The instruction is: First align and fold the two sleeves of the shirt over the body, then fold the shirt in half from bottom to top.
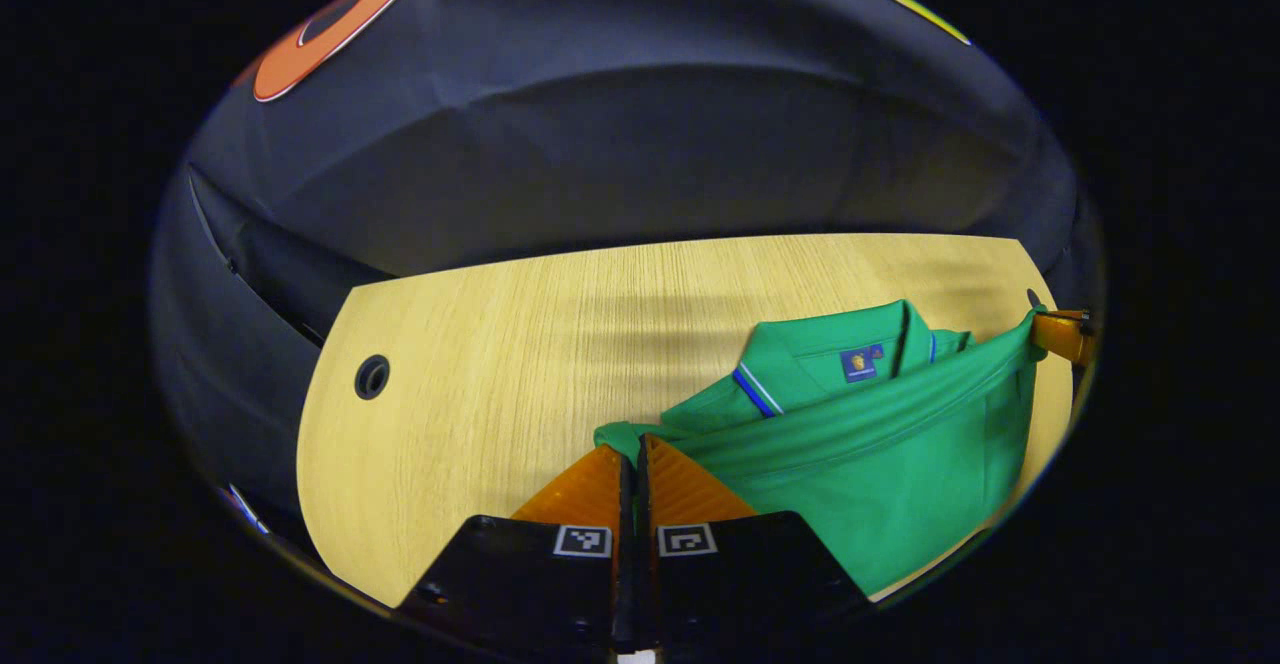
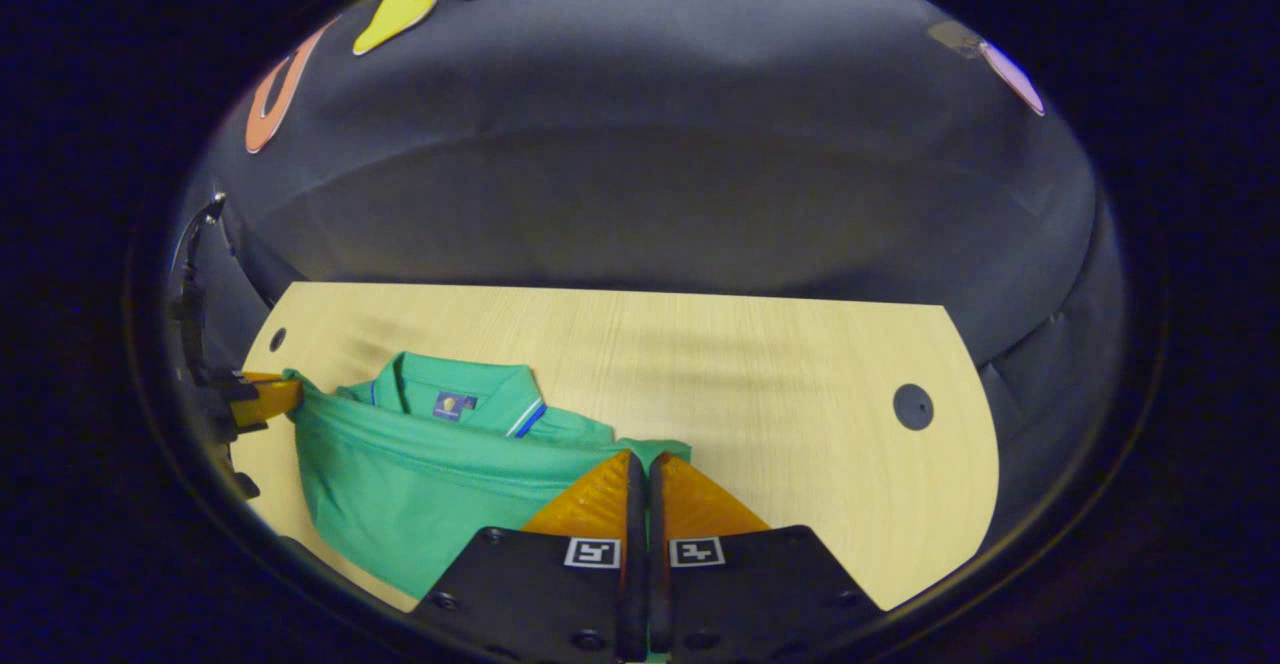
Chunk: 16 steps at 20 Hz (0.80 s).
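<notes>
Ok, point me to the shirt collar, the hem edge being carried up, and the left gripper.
collar (image 1: 800, 364), left gripper view, on the flat part beside the striped edge.
hem edge (image 1: 850, 414), left gripper view, midway along the lifted span.
left gripper (image 1: 634, 464), left gripper view, between its fingertips, pinching the hem corner.

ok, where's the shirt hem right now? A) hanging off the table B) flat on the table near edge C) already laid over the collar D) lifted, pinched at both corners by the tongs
D: left tongs and right tongs each pinch a corner of the green shirt, with the edge stretched between them short of the collar.
</notes>
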Motion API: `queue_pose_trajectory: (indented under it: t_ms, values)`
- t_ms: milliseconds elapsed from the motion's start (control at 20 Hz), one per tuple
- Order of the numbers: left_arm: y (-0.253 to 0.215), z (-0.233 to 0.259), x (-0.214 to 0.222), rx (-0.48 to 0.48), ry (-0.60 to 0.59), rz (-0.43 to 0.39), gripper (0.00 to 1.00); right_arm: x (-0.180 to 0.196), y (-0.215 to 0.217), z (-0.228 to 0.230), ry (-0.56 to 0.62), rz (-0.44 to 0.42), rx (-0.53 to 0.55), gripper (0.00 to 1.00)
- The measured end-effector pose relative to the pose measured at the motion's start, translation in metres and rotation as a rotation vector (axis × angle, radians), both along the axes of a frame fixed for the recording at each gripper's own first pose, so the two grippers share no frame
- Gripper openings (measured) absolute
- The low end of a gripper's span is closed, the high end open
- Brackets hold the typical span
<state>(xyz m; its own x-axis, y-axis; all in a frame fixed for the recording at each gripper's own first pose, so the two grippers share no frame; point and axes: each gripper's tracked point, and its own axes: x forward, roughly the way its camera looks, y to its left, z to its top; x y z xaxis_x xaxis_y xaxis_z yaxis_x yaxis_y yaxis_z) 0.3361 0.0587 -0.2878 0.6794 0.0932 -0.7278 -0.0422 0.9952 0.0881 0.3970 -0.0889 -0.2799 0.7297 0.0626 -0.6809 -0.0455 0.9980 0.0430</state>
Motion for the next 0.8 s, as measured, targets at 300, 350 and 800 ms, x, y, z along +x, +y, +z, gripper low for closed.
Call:
queue_pose_trajectory:
  t_ms: [300, 350, 800]
  values:
    - [-0.004, -0.021, 0.020, -0.007, -0.014, -0.028, 0.07, 0.006, -0.007, -0.028, 0.045, -0.049, 0.051, 0.04]
    - [-0.004, -0.023, 0.020, -0.008, -0.002, -0.024, 0.03, 0.005, -0.006, -0.030, 0.053, -0.054, 0.067, 0.04]
    - [-0.023, 0.007, 0.008, -0.112, -0.064, 0.003, 0.72, -0.002, -0.015, -0.004, -0.030, -0.052, 0.061, 0.33]
